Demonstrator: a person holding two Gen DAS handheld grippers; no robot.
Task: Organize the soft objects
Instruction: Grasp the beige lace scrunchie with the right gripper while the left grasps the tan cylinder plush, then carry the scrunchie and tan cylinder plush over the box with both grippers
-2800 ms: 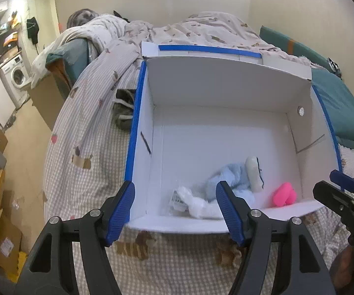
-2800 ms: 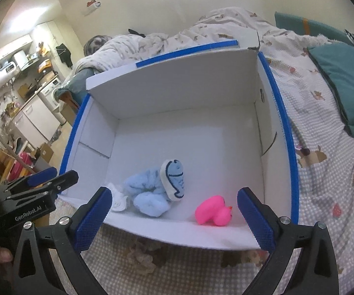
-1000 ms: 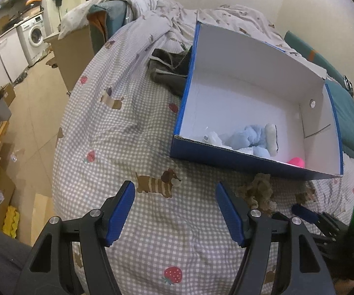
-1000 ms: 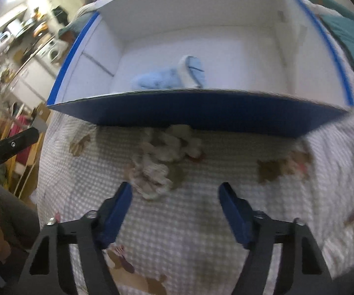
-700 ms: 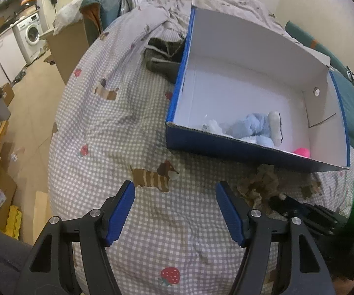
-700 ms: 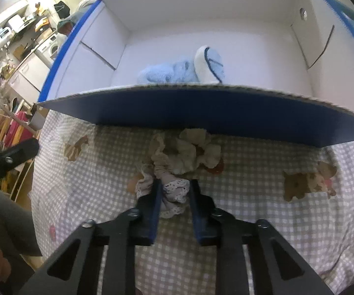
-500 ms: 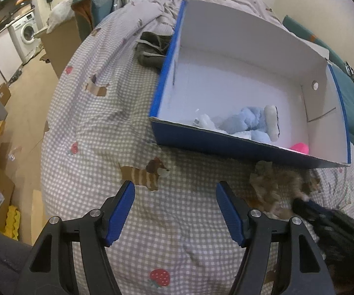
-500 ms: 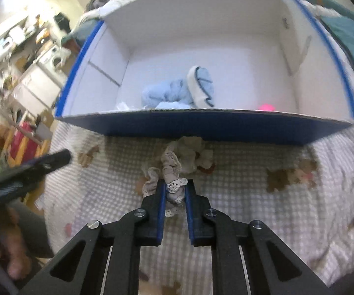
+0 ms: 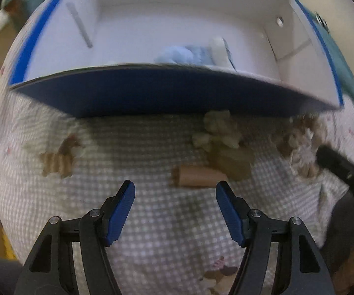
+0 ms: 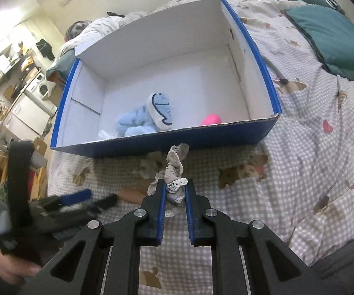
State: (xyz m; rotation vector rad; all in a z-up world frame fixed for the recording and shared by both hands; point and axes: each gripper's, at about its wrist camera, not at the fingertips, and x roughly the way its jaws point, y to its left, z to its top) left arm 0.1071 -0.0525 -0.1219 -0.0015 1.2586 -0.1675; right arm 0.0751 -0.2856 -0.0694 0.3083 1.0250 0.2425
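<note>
The box [image 10: 167, 145], blue outside and white inside, sits open on the checked bedspread [image 10: 300, 172] ahead of both grippers, its near wall standing between them and what lies inside. Well past the right gripper, off to its right, a teal cushion [image 10: 329, 39] rests on the bed. Inside the box, beyond the near wall, lie a pale blue plush toy [image 10: 147, 120], a bit of white cloth [image 10: 105, 134] at its left and a pink toy [image 10: 211, 119] toward the right corner; the wall hides the lower part of each.

The right gripper [image 10: 174, 191] is clamped nearly shut on a beige lace-trimmed scrunchie [image 10: 174, 167], which rises from between the blue pads toward the box wall, raised above the bedspread. Just ahead and a little left of it, a second, cream scrunchie [image 10: 150, 167] lies on the bedspread close to the box's near wall.

The left gripper [image 9: 175, 207] hangs over the bedspread with its jaws wide apart and nothing between them. Just ahead of its right finger is a small brown cylinder shape [image 9: 196, 179], too blurred to tell whether it is an object or a print. The cream scrunchie sits beyond that.
</note>
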